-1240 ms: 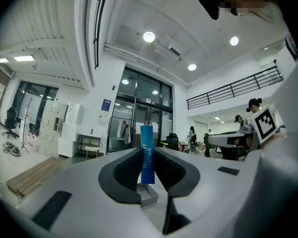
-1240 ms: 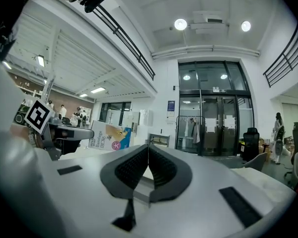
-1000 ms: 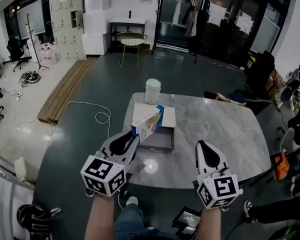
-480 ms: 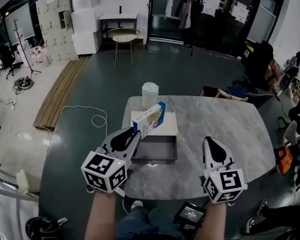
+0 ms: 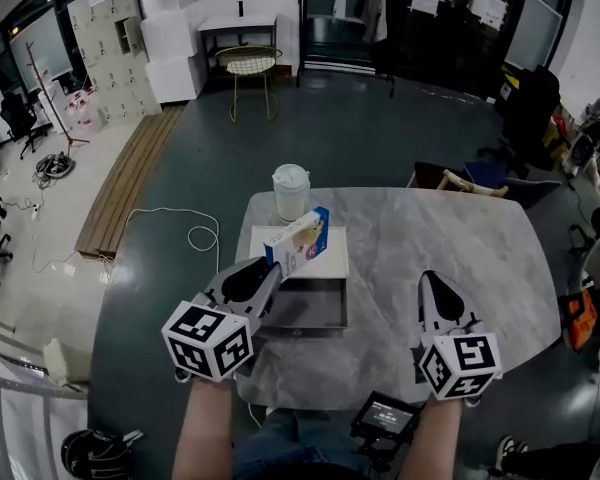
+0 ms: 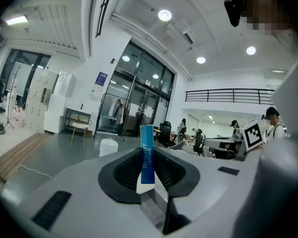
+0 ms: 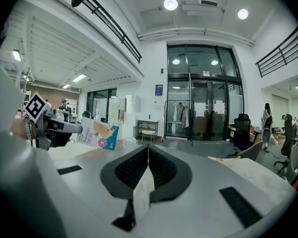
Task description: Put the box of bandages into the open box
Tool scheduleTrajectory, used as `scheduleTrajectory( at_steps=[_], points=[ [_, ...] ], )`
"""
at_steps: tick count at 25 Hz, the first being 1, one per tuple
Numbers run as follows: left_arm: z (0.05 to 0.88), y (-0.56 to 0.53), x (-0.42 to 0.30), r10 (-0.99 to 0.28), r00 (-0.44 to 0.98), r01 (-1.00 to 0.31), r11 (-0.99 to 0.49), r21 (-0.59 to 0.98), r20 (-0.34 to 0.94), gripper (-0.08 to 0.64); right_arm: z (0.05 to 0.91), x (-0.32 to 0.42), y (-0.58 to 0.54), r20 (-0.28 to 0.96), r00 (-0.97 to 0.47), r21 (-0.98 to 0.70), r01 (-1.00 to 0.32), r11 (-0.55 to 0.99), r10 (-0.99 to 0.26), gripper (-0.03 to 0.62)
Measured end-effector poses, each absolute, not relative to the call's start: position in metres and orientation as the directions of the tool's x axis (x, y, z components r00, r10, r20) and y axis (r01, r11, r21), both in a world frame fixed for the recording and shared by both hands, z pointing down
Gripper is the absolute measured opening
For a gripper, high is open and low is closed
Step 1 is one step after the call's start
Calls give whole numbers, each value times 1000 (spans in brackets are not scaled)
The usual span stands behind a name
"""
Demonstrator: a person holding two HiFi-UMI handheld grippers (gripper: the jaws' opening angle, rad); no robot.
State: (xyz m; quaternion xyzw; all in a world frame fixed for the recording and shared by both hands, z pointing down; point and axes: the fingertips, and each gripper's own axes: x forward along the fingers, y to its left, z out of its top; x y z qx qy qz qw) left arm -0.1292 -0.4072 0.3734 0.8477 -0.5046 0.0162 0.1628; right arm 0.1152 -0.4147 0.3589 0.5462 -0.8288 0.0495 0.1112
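Left gripper (image 5: pixel 268 271) jaws clamp the bandage box (image 5: pixel 297 240); right gripper (image 5: pixel 429 278) jaws together.

Head down, gripper views level (bandage-box (image 5: pixel 298 240) shared)

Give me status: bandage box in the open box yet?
Not yet. Done: the bandage box is picked up, clamped in the left gripper. In hand: it is held in the air by the open box on the table. Left: lower it in and release. The right gripper is shut and empty.
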Motion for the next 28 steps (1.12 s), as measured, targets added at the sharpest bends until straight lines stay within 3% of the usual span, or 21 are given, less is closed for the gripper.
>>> scheduleTrajectory(
  at_steps=[28],
  points=[
    [531,-371,-108,-636,541,-838,-353,415,551,78,502,108,-395,496,-404,-98,-906,412,-769,26]
  ],
)
